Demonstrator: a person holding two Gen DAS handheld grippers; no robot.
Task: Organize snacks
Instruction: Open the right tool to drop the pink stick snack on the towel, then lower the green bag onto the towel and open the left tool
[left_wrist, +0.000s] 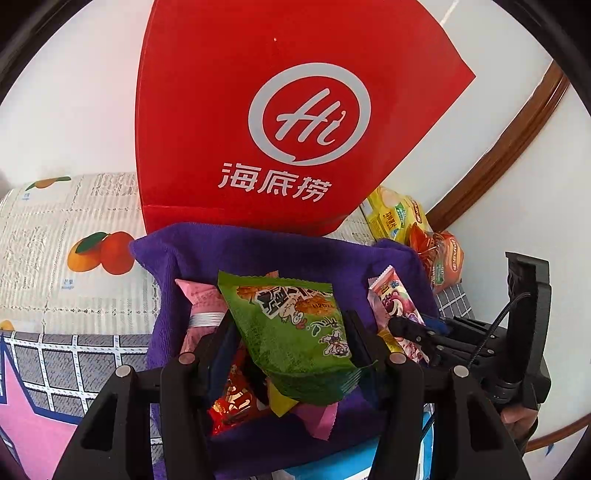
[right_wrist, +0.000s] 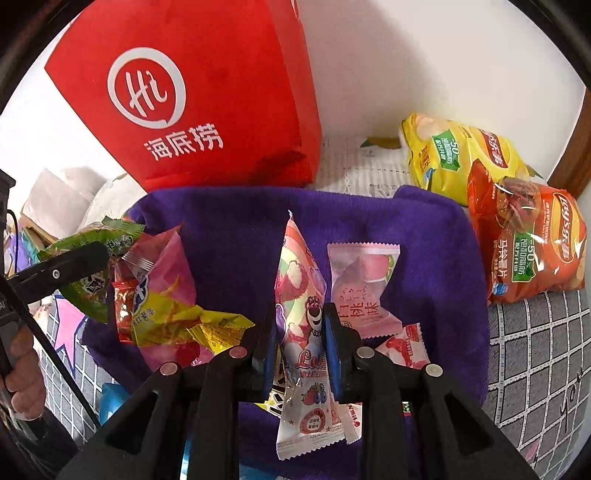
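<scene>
Left gripper (left_wrist: 291, 332): it is pinching the green pack (left_wrist: 295, 328), holding it up over the purple towel (left_wrist: 229, 251).
Right gripper (right_wrist: 301, 325): it is pinching the bear pack (right_wrist: 303, 314) between its blue pads (right_wrist: 330, 343), also over the towel.
Other snacks: a peach pack (right_wrist: 364, 284) is lying just beside the bear pack; red and yellow packs are piling up on the towel's left.
Red bag (right_wrist: 192, 92): it is standing behind the towel.
Chips: a yellow bag (right_wrist: 454, 155) and an orange bag (right_wrist: 532, 240) are lying to the right, touching.
</scene>
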